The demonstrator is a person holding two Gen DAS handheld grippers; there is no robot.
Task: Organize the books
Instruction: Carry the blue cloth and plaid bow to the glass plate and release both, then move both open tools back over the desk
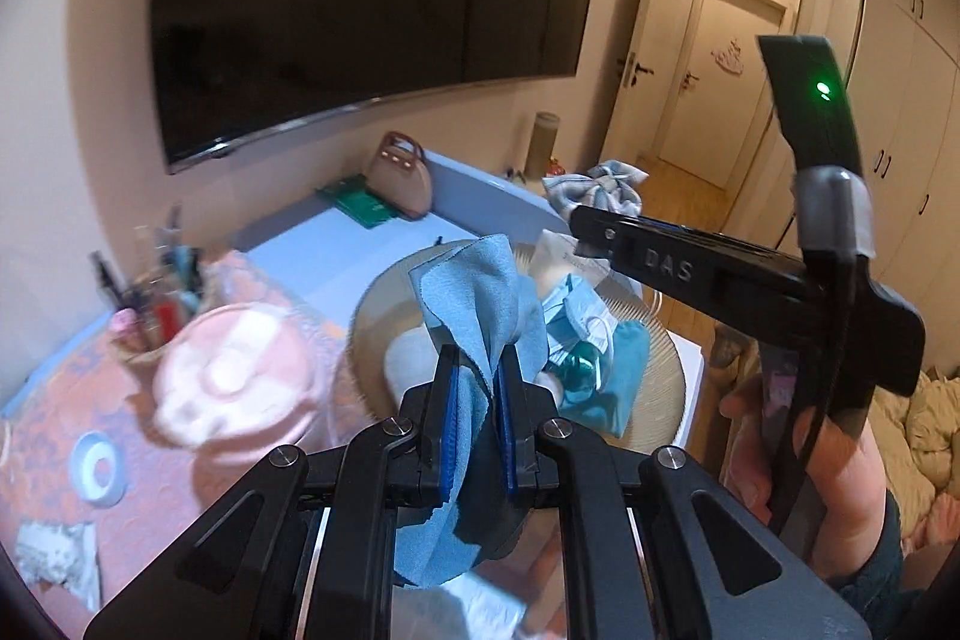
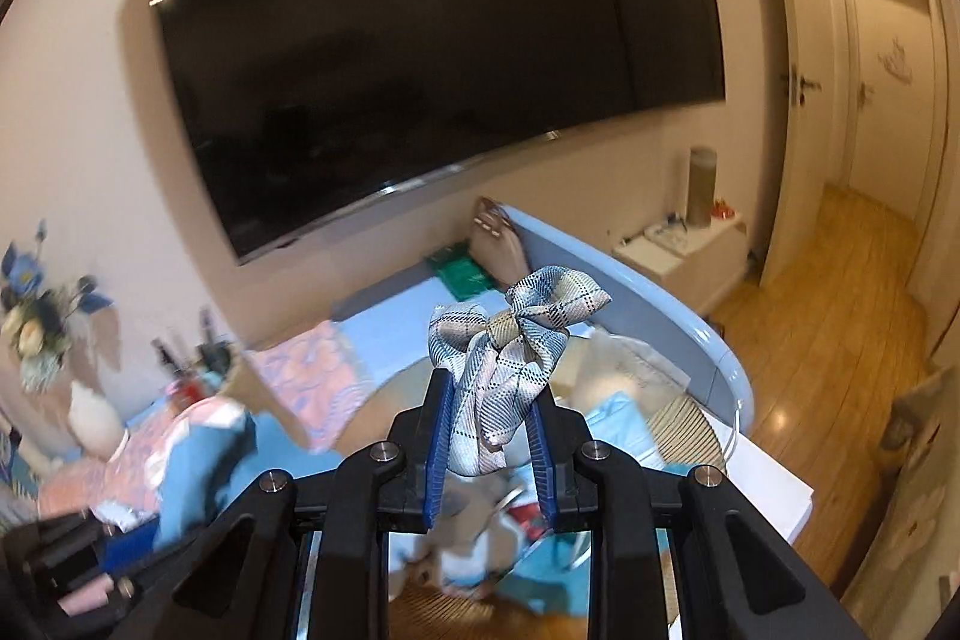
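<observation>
While no book can be made out for certain in either view, a flat green thing point(image 1: 360, 207) that may be one lies on the blue table point(image 1: 312, 250) by the wall, just beside a tan handbag point(image 1: 401, 184). It is too small and blurred to tell.

Nearer, the left gripper point(image 1: 480, 370) has its jaws pressed together on a light blue cloth point(image 1: 474, 292), which sticks up between the blue pads and hangs below them. Beneath it sits a round woven tray point(image 1: 654, 370) with face masks point(image 1: 576, 322) and teal fabric heaped in it.

To the left, blurred, stand a pink lidded dish point(image 1: 234, 370) and a cup of pens point(image 1: 162, 280) on an orange patterned mat point(image 1: 54, 400).

From the right wrist view, the right gripper point(image 2: 489, 400) holds a plaid knotted scarf point(image 2: 510, 346) in narrow jaws, the knot and loose ends standing above the fingertips. From the left wrist view, that same gripper reaches in from the right, a hand point(image 1: 798, 466) wrapped around its handle.

A large dark television point(image 2: 432, 40) hangs on the wall behind the table, and a wooden floor point(image 2: 840, 310) runs toward a hallway of doors at the right
</observation>
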